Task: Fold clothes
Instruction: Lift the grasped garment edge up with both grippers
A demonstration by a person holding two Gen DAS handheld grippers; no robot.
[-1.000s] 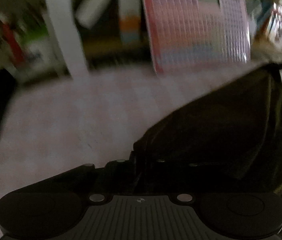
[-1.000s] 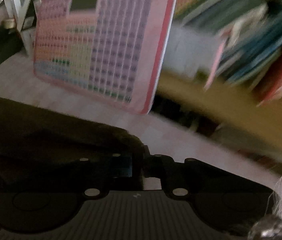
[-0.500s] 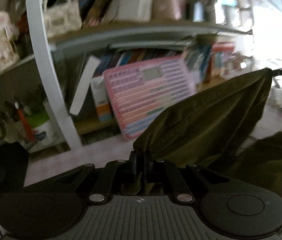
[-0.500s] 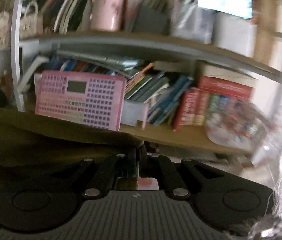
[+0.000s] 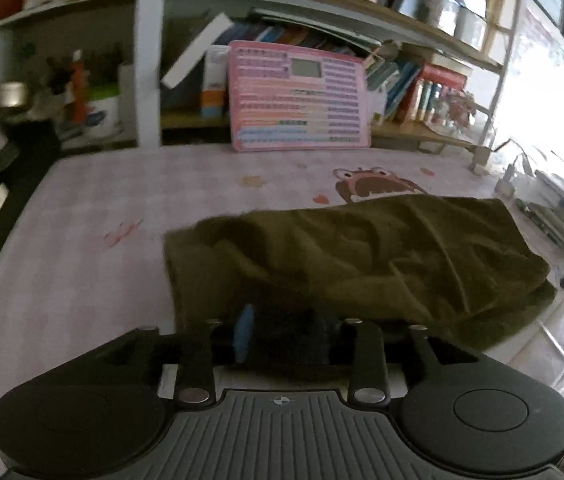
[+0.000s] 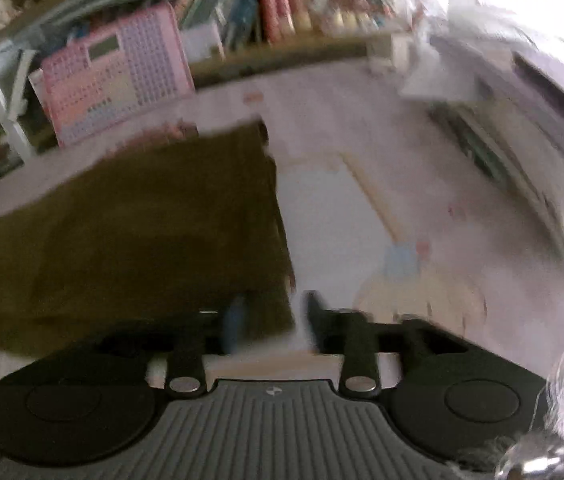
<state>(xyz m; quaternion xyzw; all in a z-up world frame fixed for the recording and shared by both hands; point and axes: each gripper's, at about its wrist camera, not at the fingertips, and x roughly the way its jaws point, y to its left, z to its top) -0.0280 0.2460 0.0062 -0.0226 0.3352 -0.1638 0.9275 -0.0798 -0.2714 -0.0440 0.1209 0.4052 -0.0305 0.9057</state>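
An olive-green garment (image 5: 362,256) lies folded over in a wide band on the pink tablecloth (image 5: 81,260). My left gripper (image 5: 284,332) stands open at the garment's near left edge, its blue-padded finger (image 5: 243,330) over the cloth. In the right wrist view, which is blurred, the garment (image 6: 141,220) fills the left half. My right gripper (image 6: 273,316) is open at its near right corner, and the cloth's edge lies loose between the jaws.
A pink button board (image 5: 300,100) leans against a bookshelf (image 5: 422,88) at the back of the table. Papers and pens (image 5: 554,208) lie along the right edge, and a thin wooden stick (image 6: 374,196) lies on the tablecloth (image 6: 362,160) right of the garment.
Both grippers held the garment up in the air, shut on its top edge. It now lies folded on the table, and both grippers have opened and let go.
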